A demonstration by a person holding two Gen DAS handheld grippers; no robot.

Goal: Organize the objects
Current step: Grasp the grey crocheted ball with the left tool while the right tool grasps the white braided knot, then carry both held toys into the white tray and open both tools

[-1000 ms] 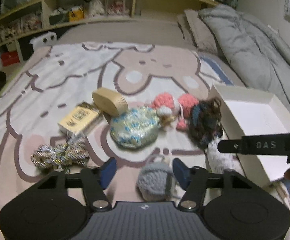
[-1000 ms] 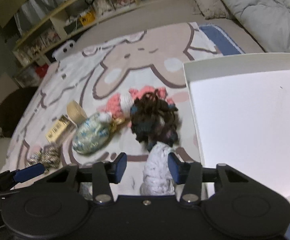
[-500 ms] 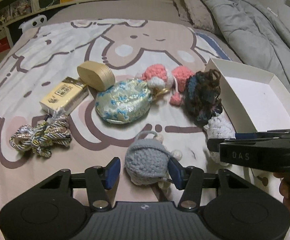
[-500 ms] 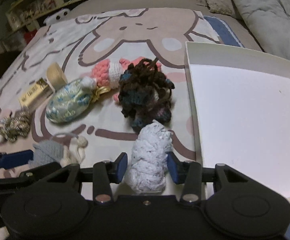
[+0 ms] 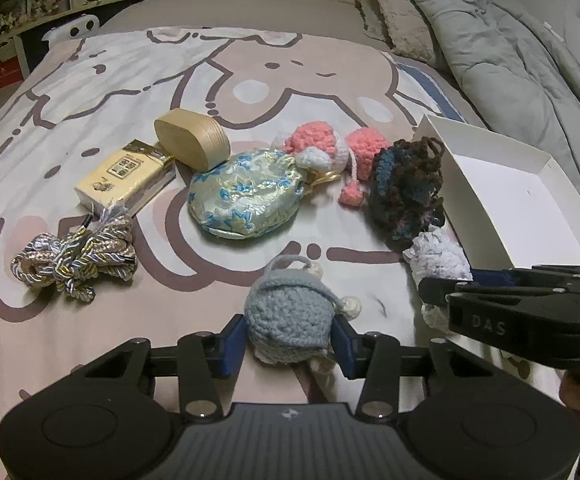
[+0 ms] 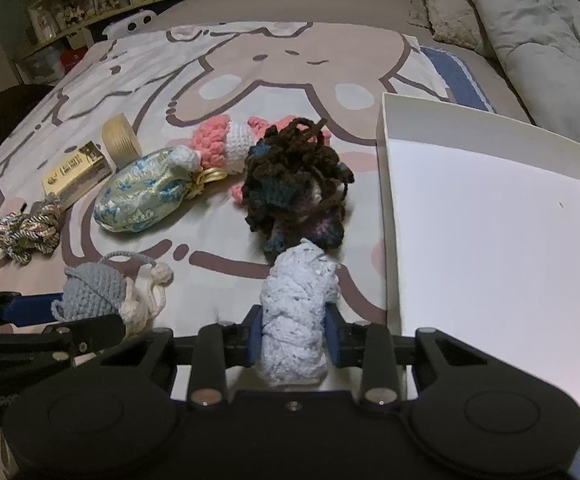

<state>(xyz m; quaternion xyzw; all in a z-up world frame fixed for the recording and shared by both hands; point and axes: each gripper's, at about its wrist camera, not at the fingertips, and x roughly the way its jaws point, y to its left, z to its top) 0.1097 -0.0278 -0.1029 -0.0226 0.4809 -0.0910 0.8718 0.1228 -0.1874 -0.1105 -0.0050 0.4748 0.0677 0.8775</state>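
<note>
Bed: grey crochet pouch (image 5: 288, 322) pinched btwn left hand-held gripper (image 5: 288, 344) pads.

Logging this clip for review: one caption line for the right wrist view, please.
Right gripper shut on a white yarn bundle on the bed, beside the empty white box.

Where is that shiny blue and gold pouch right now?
The blue and gold pouch lies mid-bed, between the tissue pack on its left and the pink crochet toy on its right.
</note>
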